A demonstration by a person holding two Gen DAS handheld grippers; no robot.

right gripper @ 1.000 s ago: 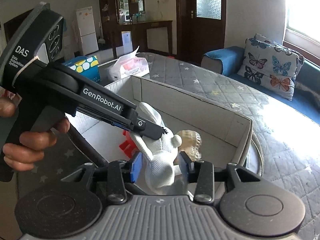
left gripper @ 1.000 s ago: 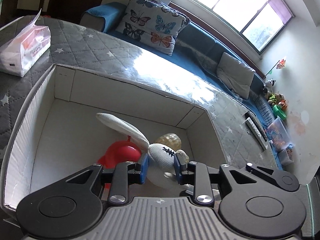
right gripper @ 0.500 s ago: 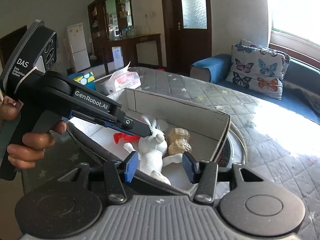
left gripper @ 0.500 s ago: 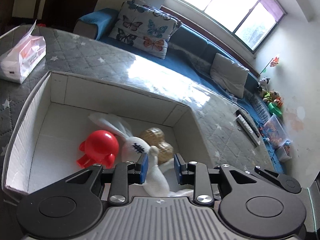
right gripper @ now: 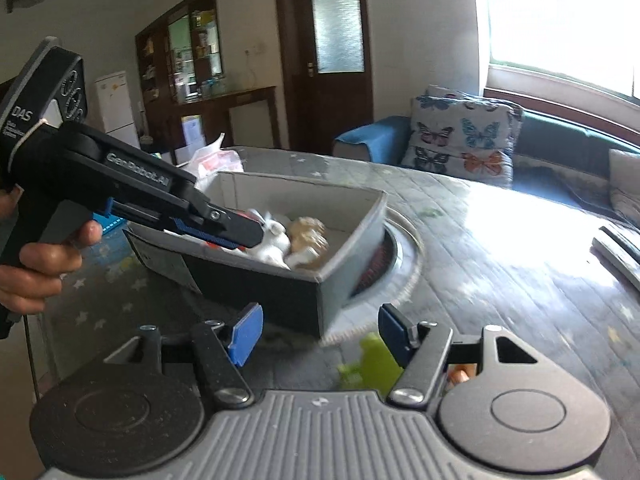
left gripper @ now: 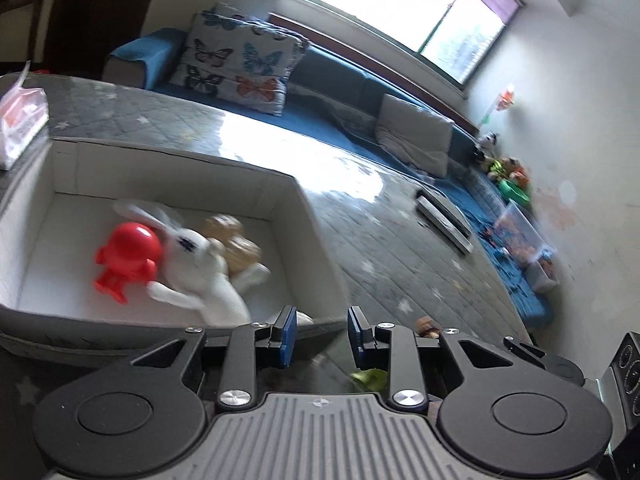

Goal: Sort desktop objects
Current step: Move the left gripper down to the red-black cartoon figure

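The white plush rabbit [left gripper: 200, 268] now lies inside the white box [left gripper: 304, 216] on the bench [left gripper: 400, 248], touching the red toy figure [left gripper: 128, 256] on one side and the tan peanut-shaped toy [left gripper: 236, 240] on the other — a second ago both grippers had it between their pads above the box. The right gripper [right gripper: 320, 332] has pulled back outside the box's near corner; its jaws have just been opening and stand well apart with nothing between them. The left gripper [left gripper: 320, 336] has also withdrawn past the rim, jaws slightly apart and empty. A green thing [right gripper: 368, 360], blurred, lies on the bench below the right gripper.
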